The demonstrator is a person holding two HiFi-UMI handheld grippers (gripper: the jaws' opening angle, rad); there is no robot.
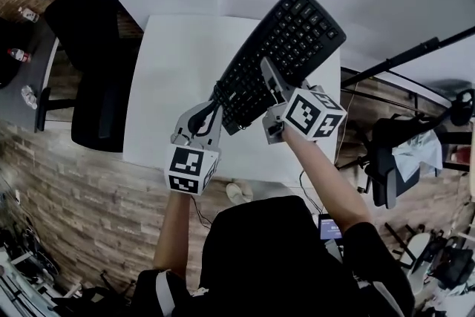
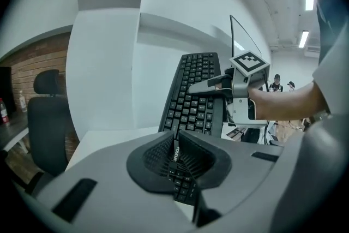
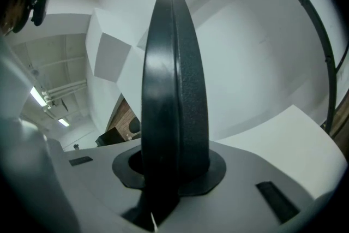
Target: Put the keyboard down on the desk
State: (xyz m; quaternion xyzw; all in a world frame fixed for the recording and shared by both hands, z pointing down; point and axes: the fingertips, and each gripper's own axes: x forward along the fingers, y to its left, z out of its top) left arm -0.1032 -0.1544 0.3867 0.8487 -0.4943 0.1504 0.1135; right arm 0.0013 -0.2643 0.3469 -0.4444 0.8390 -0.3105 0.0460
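Keyboard [image 1: 286, 41] is up in the air, tilted over the white desk [image 1: 167, 85], not down flat. Left gripper [image 1: 213, 109] has its fingers pinched nearly together on the keyboard's near end. Right gripper [image 1: 272, 82] has its fingers part-way apart, clamped across the long edge.

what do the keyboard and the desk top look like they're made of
Keyboard: black plastic with a matte finish. It has moulded keys with white print and a fine pebbled grain on its edge.
Desk: smooth, flat, plain white top, probably laminate or painted board. The look can't settle which.
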